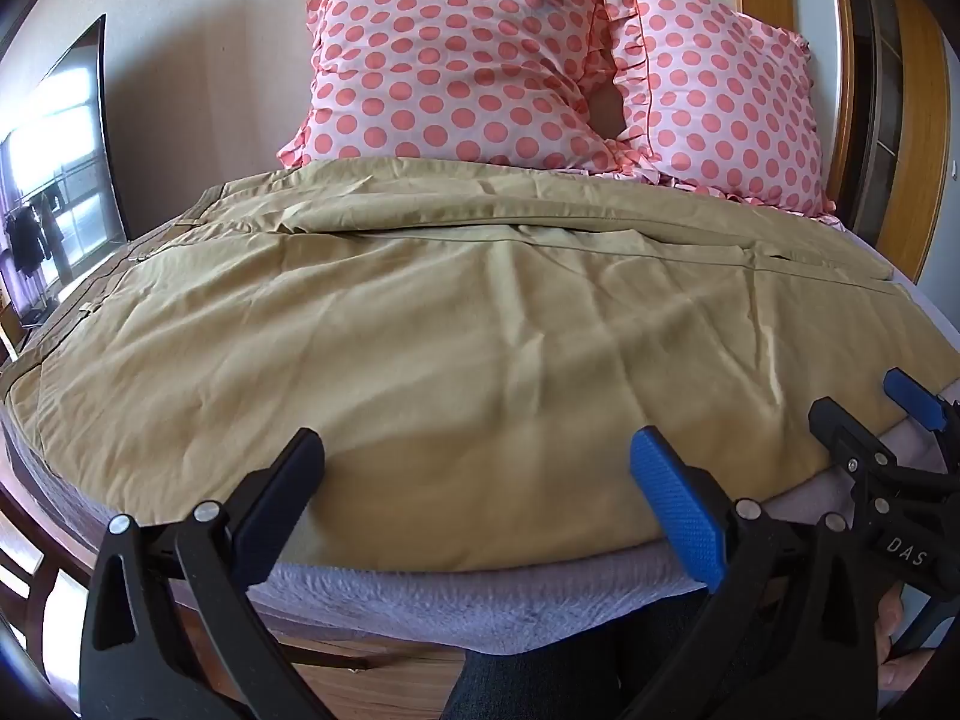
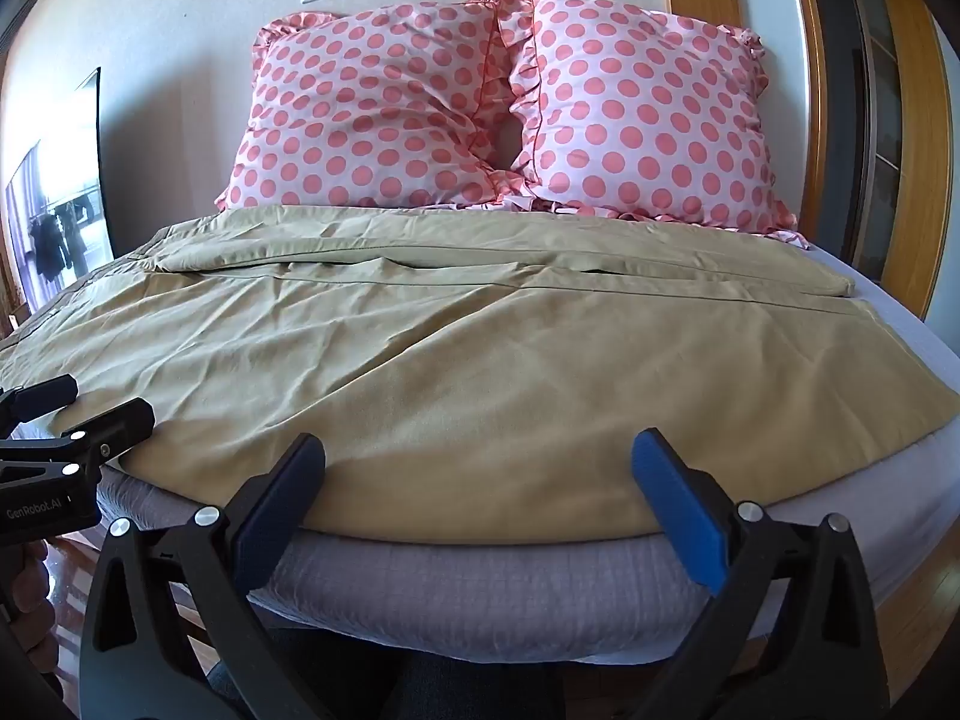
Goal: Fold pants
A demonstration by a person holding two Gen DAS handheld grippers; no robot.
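Khaki pants [image 1: 420, 312] lie spread flat across the bed, waistband at the left, legs running to the right; the same pants [image 2: 456, 348] fill the right wrist view. My left gripper [image 1: 480, 456] hovers over the pants' near edge, wide open with nothing between its fingers. My right gripper [image 2: 480, 456] hangs likewise over the near hem, open and empty. The right gripper [image 1: 870, 402] also shows at the right of the left wrist view. In the right wrist view the left gripper [image 2: 84, 402] pokes in from the left, just above the cloth.
Two pink polka-dot pillows [image 2: 492, 114] lean against the wall at the head of the bed. A lilac sheet [image 2: 510, 588] covers the mattress, its near edge just below the pants. A window [image 1: 54, 180] is at left, wooden door frames [image 2: 840, 96] at right.
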